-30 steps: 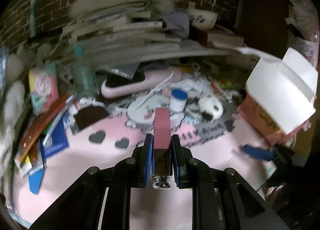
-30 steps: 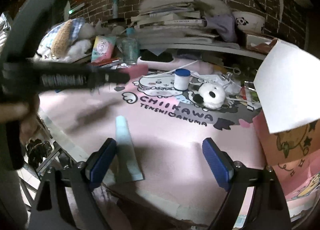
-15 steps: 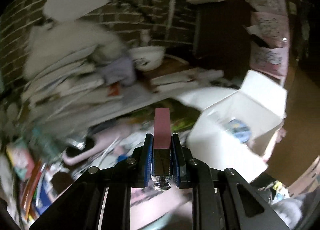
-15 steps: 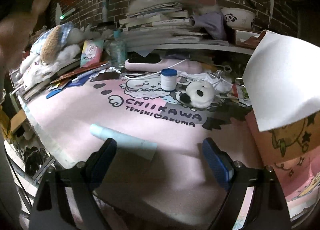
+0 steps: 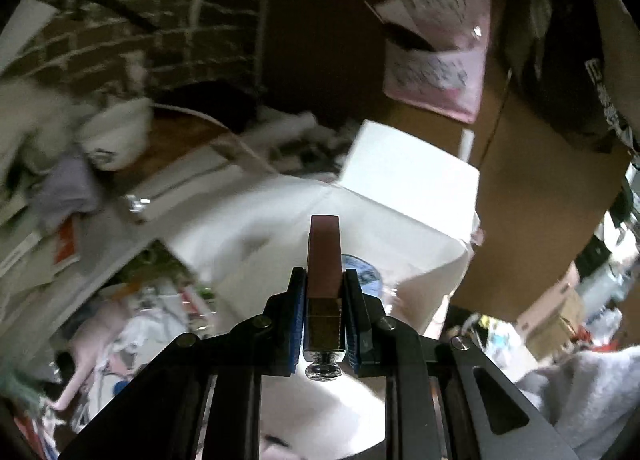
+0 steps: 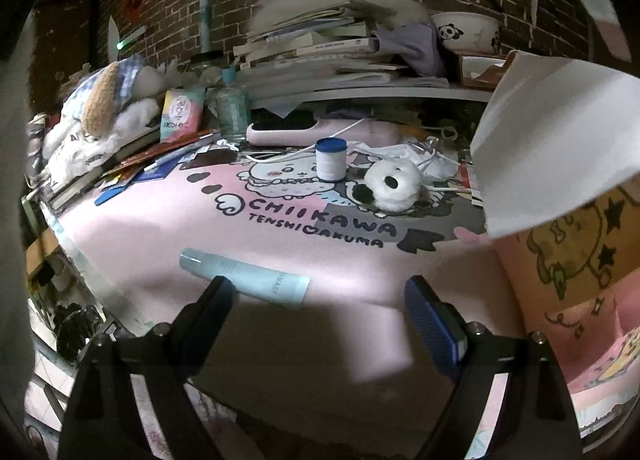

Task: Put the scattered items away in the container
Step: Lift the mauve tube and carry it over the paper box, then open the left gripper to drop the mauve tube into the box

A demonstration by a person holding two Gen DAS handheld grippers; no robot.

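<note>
Left tongs (image 5: 323, 292) were clamped on a pink rectangular block with a metal base (image 5: 324, 260) at frame centre, held over the open white cardboard box (image 5: 404, 196). Right tongs (image 6: 320, 300) were spread wide and empty, low in frame, above the pink printed mat on the surface (image 6: 168, 232); a pale teal tube (image 6: 244, 278) lay by the left finger, a white blue-lidded jar (image 6: 330, 159) and fluffy panda toy (image 6: 390, 184) mid-frame.
</note>
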